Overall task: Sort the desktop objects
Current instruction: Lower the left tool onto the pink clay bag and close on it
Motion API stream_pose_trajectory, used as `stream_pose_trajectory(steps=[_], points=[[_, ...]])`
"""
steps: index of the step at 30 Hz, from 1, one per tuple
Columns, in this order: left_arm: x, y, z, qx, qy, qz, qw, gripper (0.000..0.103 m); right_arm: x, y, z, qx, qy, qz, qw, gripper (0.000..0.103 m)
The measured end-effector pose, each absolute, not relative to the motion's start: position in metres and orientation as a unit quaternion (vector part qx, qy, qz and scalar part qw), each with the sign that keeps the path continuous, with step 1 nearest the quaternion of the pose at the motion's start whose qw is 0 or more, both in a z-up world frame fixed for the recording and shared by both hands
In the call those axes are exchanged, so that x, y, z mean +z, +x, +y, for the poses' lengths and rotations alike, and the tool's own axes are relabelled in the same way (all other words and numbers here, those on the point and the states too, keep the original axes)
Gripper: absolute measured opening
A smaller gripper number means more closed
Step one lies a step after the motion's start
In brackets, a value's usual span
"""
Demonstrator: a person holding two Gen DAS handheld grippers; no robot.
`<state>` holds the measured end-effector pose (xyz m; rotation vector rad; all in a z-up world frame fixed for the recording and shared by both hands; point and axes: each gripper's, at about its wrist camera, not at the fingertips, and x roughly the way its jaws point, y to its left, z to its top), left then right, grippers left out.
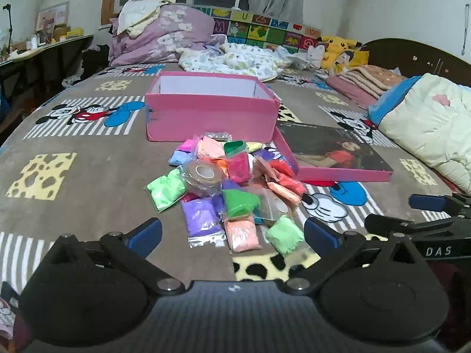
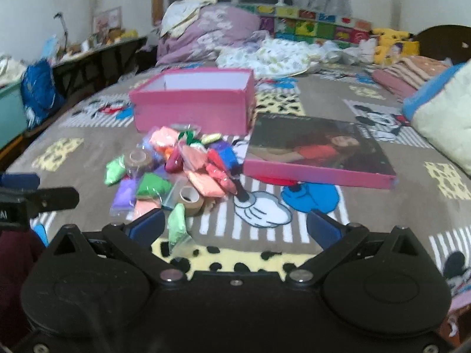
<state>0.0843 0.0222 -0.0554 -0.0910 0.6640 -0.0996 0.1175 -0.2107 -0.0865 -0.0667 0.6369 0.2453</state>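
A heap of small coloured clay bags (image 1: 232, 182) (image 2: 182, 164) lies on the bed in front of an open pink box (image 1: 210, 108) (image 2: 192, 106). Two brown tape rolls (image 1: 204, 175) (image 2: 191, 198) sit in the heap. The box lid (image 1: 332, 156) (image 2: 319, 153) lies to the right of the heap, picture side up. My left gripper (image 1: 232, 232) is open just short of the heap, with purple, peach and light green bags between its fingers. My right gripper (image 2: 235, 226) is open to the right of the heap, a light green bag (image 2: 178, 229) by its left finger.
The cartoon-print bedspread (image 1: 88, 176) covers the bed. Folded quilts (image 1: 435, 129) and pillows lie at the right, a purple bedding pile (image 1: 164, 35) and plush toys (image 1: 338, 50) at the back. A cluttered desk (image 1: 38, 50) stands at the left.
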Motion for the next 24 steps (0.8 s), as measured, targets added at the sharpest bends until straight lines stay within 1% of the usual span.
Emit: stream_pose_trajectory(steps=[7, 14, 15, 16, 20, 22, 24], points=[[-0.083, 0.120, 0.026, -0.044, -0.062, 0.354, 0.932, 0.103, -0.114, 0.159, -0.198, 0.148, -0.078, 0.350, 0.922, 0.103], [-0.113, 0.140, 0.019, -0.051, -0.054, 0.358, 0.931, 0.103, -0.148, 0.182, -0.197, 0.168, -0.059, 0.358, 0.917, 0.103], [-0.116, 0.142, 0.016, -0.052, -0.048, 0.356, 0.932, 0.100, -0.155, 0.181, -0.198, 0.169, -0.050, 0.354, 0.918, 0.102], [-0.119, 0.144, 0.015, -0.054, -0.043, 0.356, 0.932, 0.094, -0.160, 0.180, -0.199, 0.172, -0.042, 0.352, 0.919, 0.102], [-0.130, 0.150, 0.013, -0.057, -0.045, 0.361, 0.930, 0.088, -0.173, 0.173, -0.199, 0.196, -0.043, 0.351, 0.915, 0.102], [-0.134, 0.154, 0.014, -0.061, -0.050, 0.363, 0.928, 0.073, -0.172, 0.169, -0.199, 0.206, -0.048, 0.337, 0.917, 0.102], [-0.137, 0.158, 0.014, -0.064, -0.052, 0.370, 0.926, 0.068, -0.171, 0.165, -0.198, 0.217, -0.052, 0.325, 0.919, 0.102]])
